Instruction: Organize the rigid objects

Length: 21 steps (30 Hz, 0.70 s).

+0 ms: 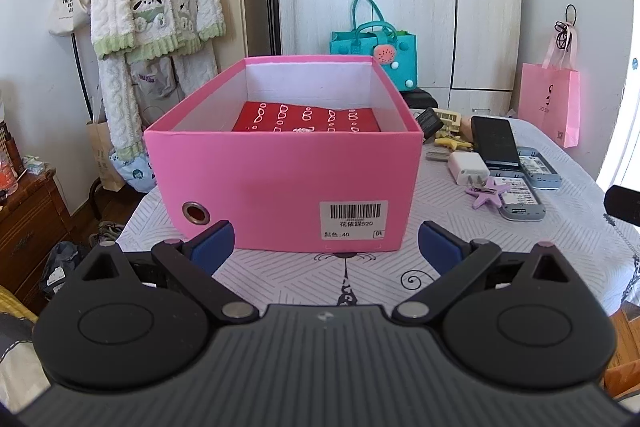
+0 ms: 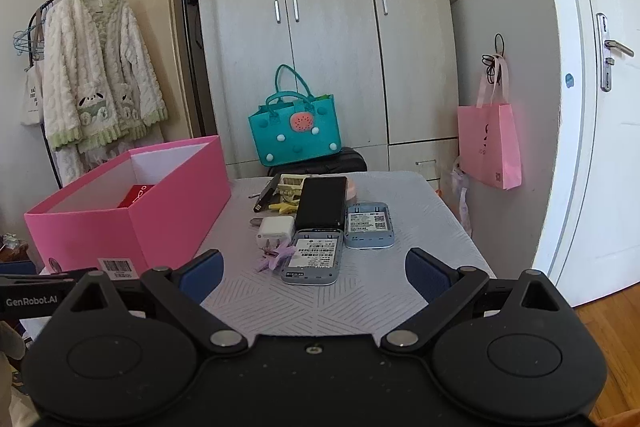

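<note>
Left gripper: jaws spread wide, nothing between the blue pads, held level and low. Right gripper: same state, jaws wide apart and empty, pads clear of any contact. Left unit's body edge shows at far left of the right wrist view.

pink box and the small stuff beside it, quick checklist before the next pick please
1. Pink box open on top: ok, no lid on it.
2. Room left in the box: ok, only a red packet lies on its floor.
3. Right claw ready: ok, jaws wide apart, nothing held.
4. Left claw ready: ok, open and empty, facing the box.
5. Nearest item reachable: ok, a grey device lies label up just ahead of the right claw.
6. Grey device free to lift: cannot tell, a purple star clip and a black slab sit right against it.
</note>
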Each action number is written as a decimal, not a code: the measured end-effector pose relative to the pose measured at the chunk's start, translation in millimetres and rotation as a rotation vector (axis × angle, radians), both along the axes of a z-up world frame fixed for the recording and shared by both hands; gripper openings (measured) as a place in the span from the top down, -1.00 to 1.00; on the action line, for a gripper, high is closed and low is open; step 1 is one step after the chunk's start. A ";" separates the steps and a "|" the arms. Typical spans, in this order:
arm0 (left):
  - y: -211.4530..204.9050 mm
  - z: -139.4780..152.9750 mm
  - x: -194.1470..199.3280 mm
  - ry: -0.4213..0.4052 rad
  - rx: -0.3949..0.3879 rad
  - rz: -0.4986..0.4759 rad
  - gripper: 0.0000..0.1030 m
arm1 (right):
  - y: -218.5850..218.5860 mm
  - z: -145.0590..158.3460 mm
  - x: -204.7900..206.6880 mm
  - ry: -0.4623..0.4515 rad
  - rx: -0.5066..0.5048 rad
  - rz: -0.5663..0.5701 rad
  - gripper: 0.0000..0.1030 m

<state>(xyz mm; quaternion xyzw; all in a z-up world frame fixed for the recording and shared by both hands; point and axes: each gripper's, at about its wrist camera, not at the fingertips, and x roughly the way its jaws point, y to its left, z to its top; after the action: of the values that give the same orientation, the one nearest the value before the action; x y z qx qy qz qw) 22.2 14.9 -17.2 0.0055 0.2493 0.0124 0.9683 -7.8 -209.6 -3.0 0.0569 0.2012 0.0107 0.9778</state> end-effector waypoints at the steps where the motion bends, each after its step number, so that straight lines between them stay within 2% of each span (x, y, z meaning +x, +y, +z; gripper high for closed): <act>1: 0.6 -0.5 0.7 0.003 -0.001 0.002 -0.94 | 1.3 0.2 0.5 0.003 -0.001 0.003 -0.93; 12: 1.4 -4.6 3.6 -0.007 0.002 0.024 -0.95 | 8.4 -4.2 4.7 0.015 -0.004 0.020 -0.93; 21: 5.2 -6.6 5.1 0.000 -0.026 0.021 -1.00 | 11.0 -5.1 5.0 0.020 0.005 0.019 -0.93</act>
<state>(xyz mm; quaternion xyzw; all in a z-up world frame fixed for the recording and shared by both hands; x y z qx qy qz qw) 27.3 20.0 -23.8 -0.0096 0.2495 0.0195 0.9681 -2.8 -198.7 -8.1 0.0573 0.2117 0.0201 0.9755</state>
